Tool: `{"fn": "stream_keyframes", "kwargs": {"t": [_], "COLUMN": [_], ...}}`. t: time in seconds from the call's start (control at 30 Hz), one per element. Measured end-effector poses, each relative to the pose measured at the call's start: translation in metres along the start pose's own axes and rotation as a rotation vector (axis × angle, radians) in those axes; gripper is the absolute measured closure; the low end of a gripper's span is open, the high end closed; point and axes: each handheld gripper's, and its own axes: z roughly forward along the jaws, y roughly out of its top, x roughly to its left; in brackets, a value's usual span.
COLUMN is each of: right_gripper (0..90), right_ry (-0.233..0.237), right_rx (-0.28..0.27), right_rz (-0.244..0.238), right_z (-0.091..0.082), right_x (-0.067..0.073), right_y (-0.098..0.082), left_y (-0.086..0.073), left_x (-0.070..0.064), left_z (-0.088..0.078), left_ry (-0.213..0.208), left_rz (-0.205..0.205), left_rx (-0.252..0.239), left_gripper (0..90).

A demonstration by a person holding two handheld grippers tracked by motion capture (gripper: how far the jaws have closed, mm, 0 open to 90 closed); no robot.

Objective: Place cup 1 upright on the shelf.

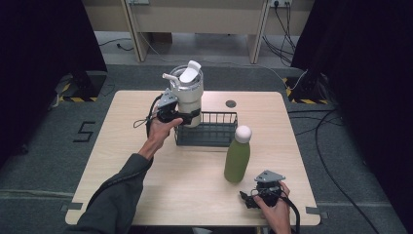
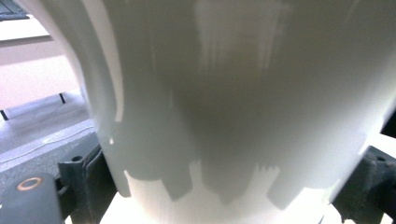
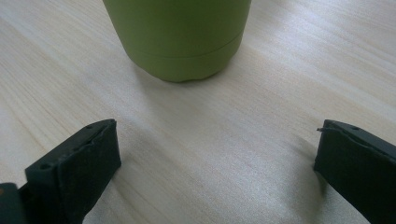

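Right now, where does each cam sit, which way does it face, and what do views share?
High view: above the person's side, facing forward and down on the table; both forearms, hands, left tongs and right tongs.
Left gripper view: on the left tongs, facing the white tumbler up close; black jaws either side of it.
Right gripper view: on the right tongs, low over the table, facing the green bottle; jaws wide apart.
Shared: tumbler in high and left views; bottle in high and right views.

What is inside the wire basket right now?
The white tumbler stands at the left end of the wire basket, left gripper clamped on it. Its base is hidden by the gripper.
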Motion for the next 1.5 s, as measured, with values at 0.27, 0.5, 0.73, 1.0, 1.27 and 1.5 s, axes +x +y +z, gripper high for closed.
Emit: {"fn": "stream_keyframes", "kwargs": {"t": [0.27, 0.5, 0.73, 1.0, 1.27, 1.5], "right_gripper": [0.4, 0.5, 0.4, 0.4, 0.4, 0.4], "right_ry": [0.000, 0.000, 0.001, 0.000, 0.000, 0.000], "right_rx": [0.002, 0.001, 0.001, 0.001, 0.002, 0.001], "right_rz": [0.006, 0.005, 0.005, 0.005, 0.005, 0.004], "right_z": [0.000, 0.000, 0.000, 0.000, 0.000, 0.000], "right_x": [0.000, 0.000, 0.000, 0.000, 0.000, 0.000], "right_y": [0.000, 0.000, 0.000, 0.000, 0.000, 0.000], "left_y": [-0.008, -0.016, -0.024, -0.035, -0.045, -0.047], "left_x": [0.001, 0.000, -0.001, -0.001, 0.000, -0.001], "left_z": [0.002, 0.006, 0.009, 0.012, 0.011, 0.010], "left_ry": [0.004, 0.007, 0.012, 0.019, 0.021, 0.026], "left_rz": [-0.006, -0.010, -0.005, -0.008, -0.014, -0.014], "left_rx": [0.016, 0.038, 0.061, 0.082, 0.069, 0.059], "left_gripper": [10.5, 10.5, 10.5, 10.5, 10.5, 10.4]}}
